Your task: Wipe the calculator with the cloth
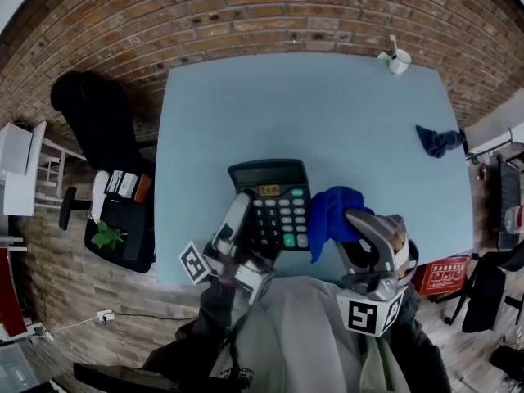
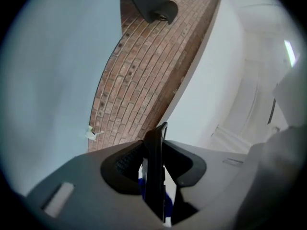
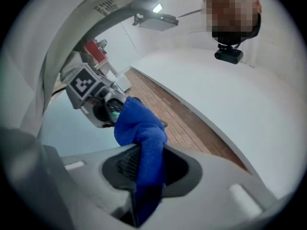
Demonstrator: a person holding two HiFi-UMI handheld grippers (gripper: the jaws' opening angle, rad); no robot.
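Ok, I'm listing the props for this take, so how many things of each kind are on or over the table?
Cloth: 2, a bright blue cloth and a dark blue cloth
Calculator: 1
Cup: 1
Total: 4

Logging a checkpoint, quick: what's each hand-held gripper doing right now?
Left hand-held gripper: closed on the calculator.
Right hand-held gripper: closed on the cloth.
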